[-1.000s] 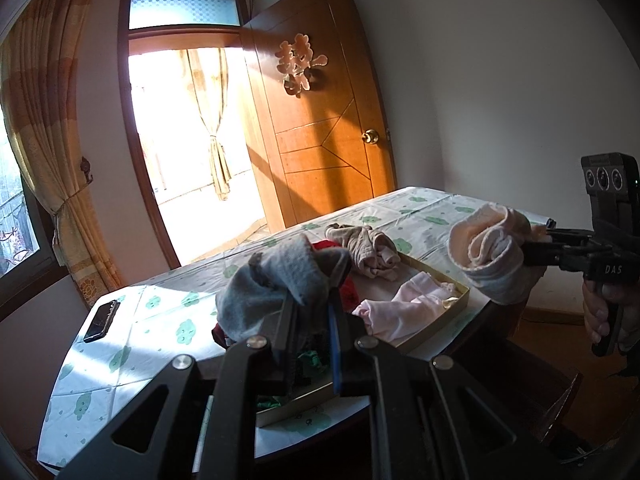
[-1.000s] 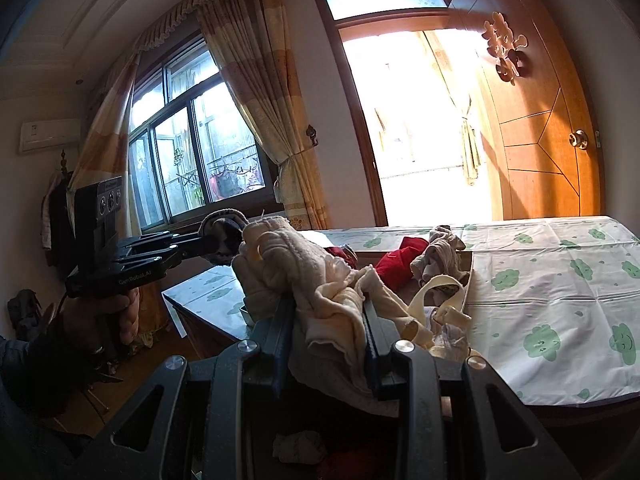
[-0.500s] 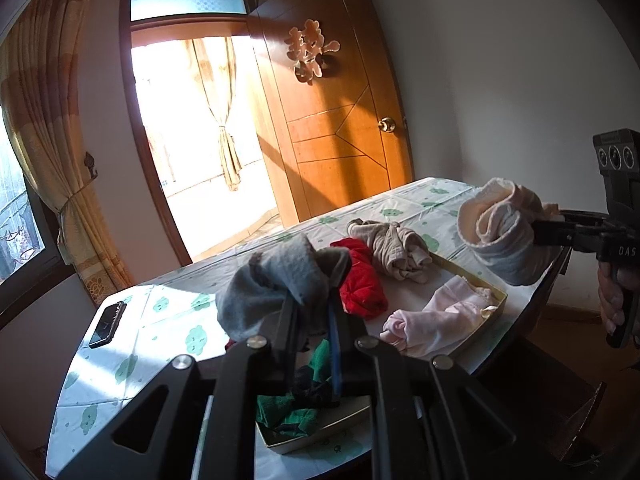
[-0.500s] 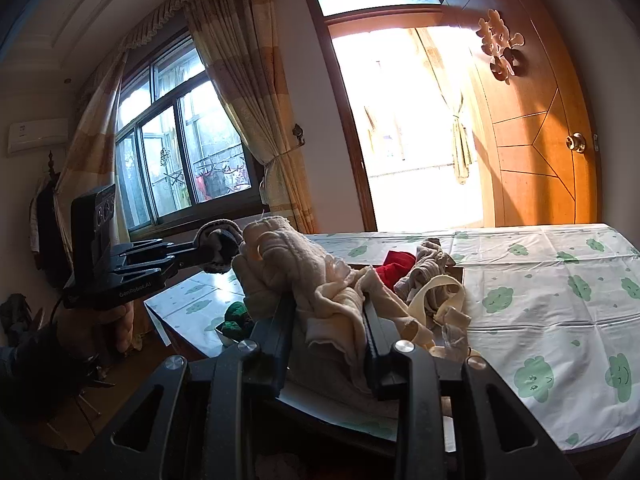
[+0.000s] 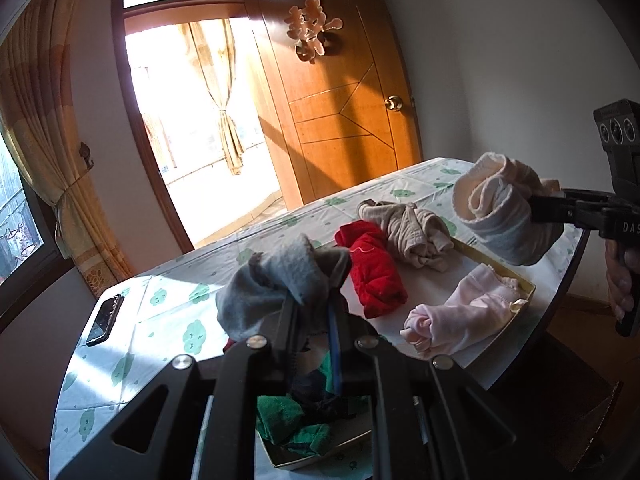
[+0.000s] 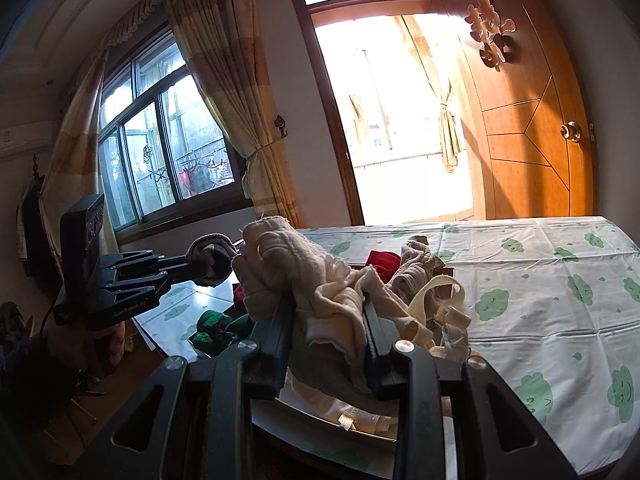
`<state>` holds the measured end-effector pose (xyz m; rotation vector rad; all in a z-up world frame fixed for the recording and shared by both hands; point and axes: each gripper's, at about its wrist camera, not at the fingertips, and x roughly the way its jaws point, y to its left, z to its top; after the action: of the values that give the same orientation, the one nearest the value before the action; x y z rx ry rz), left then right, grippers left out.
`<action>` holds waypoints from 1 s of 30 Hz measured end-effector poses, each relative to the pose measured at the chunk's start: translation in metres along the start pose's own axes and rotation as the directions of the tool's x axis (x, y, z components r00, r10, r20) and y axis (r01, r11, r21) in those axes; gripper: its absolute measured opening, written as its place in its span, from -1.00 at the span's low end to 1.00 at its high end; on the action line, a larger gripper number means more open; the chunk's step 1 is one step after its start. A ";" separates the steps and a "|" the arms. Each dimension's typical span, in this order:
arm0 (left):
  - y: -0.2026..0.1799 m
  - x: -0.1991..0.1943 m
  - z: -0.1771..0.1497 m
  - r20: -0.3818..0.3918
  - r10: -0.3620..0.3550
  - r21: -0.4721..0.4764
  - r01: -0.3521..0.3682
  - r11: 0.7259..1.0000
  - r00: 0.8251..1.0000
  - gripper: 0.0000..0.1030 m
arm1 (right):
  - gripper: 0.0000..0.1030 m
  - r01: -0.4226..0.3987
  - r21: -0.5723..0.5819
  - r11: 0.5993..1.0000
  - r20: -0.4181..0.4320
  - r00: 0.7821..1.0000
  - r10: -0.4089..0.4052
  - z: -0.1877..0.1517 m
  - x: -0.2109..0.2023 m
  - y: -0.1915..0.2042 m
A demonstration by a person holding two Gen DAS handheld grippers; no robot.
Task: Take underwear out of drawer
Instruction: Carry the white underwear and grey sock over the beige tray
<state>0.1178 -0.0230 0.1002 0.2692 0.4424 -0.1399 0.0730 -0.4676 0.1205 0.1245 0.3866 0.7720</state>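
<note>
Over the table [image 5: 168, 280], my left tool [image 5: 314, 304] is clamped tight on a grey piece [image 5: 280, 280], and my right tool [image 6: 330, 308] is closed partway around a thick cream bundle [image 6: 288, 256]; both hang clear of the drawer [image 5: 516, 280]. Compared with a second ago, both tools have carried their loads across: the drawer tray now lies further under and right of my left tool, with more of the red piece [image 5: 374, 276] and the green piece [image 5: 292, 420] showing. I judge that two pieces are already out and need only be set down on the cloth. Left in the drawer are the red, the beige [image 5: 412, 232], the pink [image 5: 460, 312] and the green ones, so the task is far from finished. A phone [image 5: 105, 320] lies near the table's far-left edge, well apart. On the right tool's body I read "DAS" in the left view; on the left tool's, "Gen.Robot.AI", I think, though it is small.
</note>
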 end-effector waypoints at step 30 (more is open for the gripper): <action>0.010 0.057 -0.007 -0.104 0.032 0.006 -0.032 0.999 0.994 -0.79 | -0.36 0.073 0.008 0.997 -0.096 0.993 -0.072 0.009 0.053 -0.014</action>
<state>0.1679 -0.0156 0.0718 0.2882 0.5406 -0.0959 0.1203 -0.4399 0.1099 0.0838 0.4840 0.7054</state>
